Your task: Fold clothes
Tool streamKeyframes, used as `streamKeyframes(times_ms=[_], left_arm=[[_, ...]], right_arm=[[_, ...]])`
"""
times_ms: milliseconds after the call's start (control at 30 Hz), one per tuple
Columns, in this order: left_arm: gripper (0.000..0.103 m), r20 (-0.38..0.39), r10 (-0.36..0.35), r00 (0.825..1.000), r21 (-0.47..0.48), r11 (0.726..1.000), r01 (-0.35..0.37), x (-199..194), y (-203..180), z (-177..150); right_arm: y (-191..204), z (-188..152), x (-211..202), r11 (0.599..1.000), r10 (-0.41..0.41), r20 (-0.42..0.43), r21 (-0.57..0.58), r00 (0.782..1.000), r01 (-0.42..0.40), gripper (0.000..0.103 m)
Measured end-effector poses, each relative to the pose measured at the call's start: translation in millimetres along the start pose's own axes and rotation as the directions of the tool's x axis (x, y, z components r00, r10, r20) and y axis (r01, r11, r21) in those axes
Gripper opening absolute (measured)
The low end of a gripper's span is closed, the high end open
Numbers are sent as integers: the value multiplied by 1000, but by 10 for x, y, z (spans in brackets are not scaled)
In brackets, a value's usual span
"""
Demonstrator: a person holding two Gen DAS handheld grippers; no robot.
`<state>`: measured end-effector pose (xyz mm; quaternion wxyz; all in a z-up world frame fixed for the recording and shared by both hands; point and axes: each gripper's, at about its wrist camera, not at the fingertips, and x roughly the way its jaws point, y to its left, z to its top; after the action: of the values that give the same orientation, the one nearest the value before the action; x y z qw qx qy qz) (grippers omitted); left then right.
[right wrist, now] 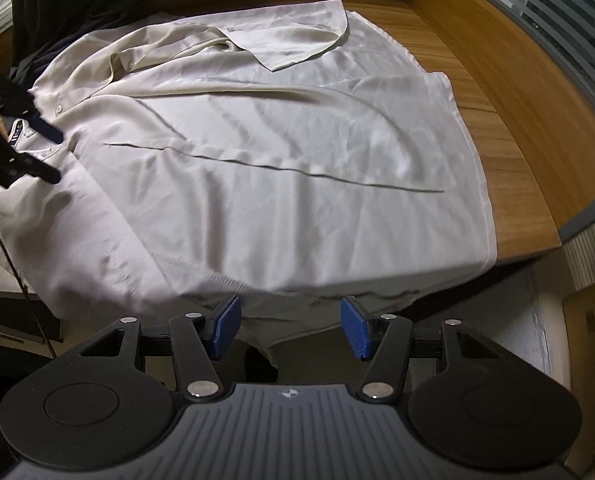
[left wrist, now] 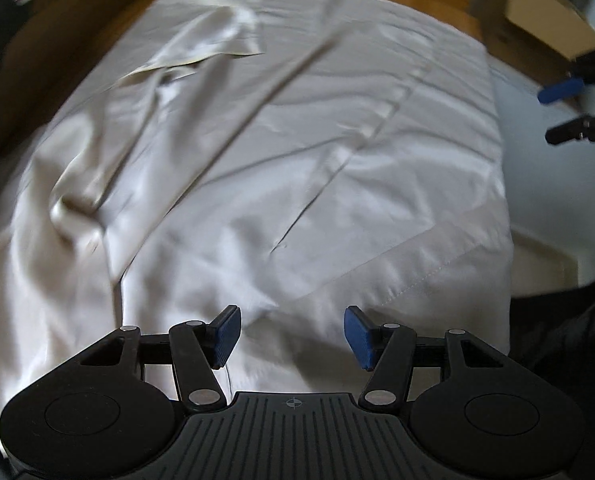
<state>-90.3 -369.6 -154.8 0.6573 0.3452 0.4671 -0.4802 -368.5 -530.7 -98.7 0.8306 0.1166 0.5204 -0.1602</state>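
A pale cream shirt [right wrist: 257,152] lies spread across the wooden tabletop [right wrist: 509,128], one sleeve [right wrist: 297,40] folded over at 12 o'clock. The left hand-held gripper [left wrist: 292,334] hangs above the cloth, jaws parted and holding nothing. The right hand-held gripper [right wrist: 291,328], likewise parted and empty-handed, hangs above the hem at 6 o'clock.

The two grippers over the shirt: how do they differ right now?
The left gripper hovers over cloth at the collar end of the shirt; the right gripper hangs at the hem, which droops off the wooden table. Only the left has just been opening. Both have blue pads, stand open, hold nothing.
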Motion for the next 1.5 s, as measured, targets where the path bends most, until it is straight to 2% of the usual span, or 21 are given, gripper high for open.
streamKeyframes(times_ms=[133, 300, 400, 433, 467, 500, 533, 567, 800, 1100, 1333, 1433, 1500], left_arm=[[60, -55, -52, 997, 112, 992, 58, 107, 34, 102], [59, -100, -100, 990, 154, 981, 115, 204, 60, 169], [59, -103, -99, 990, 203, 972, 118, 209, 14, 139], [52, -97, -93, 991, 211, 971, 112, 198, 9, 129], [38, -83, -92, 992, 214, 971, 108, 179, 4, 110], [30, -77, -104, 992, 207, 971, 118, 163, 7, 91], [12, -72, -115, 991, 200, 971, 127, 148, 7, 71], [6, -68, -115, 991, 195, 973, 126, 137, -5, 44], [6, -40, -33, 999, 176, 984, 39, 78, -89, -84], [6, -38, 21, 999, 59, 998, -19, 101, -99, -94], [6, -60, 41, 997, 24, 999, -40, 106, -131, -61], [6, -65, 46, 997, 17, 999, -45, 104, -137, -54], [6, -65, 49, 997, 11, 999, -48, 99, -139, -56]], right_arm=[[117, -114, -87, 1000, -21, 11, 20, 1000, 21, 61], [242, -236, -178, 997, -48, 20, 55, 999, 46, 61], [276, -260, -197, 996, -52, 28, 73, 998, 50, 62], [293, -267, -198, 996, -48, 30, 77, 998, 46, 61], [313, -273, -191, 996, -43, 31, 78, 999, 41, 61], [336, -277, -174, 997, -34, 32, 74, 999, 31, 62], [360, -282, -156, 997, -25, 33, 71, 999, 22, 62], [382, -288, -134, 998, -15, 33, 66, 999, 12, 61], [448, -462, 273, 998, 63, 15, 10, 998, -63, 61], [329, -779, 1262, 994, 91, -20, -65, 996, -92, 61], [323, -994, 2032, 962, 111, -43, -247, 993, -118, 60], [303, -1025, 2267, 947, 133, -44, -290, 990, -140, 52], [290, -1038, 2403, 939, 151, -59, -305, 987, -162, 35]])
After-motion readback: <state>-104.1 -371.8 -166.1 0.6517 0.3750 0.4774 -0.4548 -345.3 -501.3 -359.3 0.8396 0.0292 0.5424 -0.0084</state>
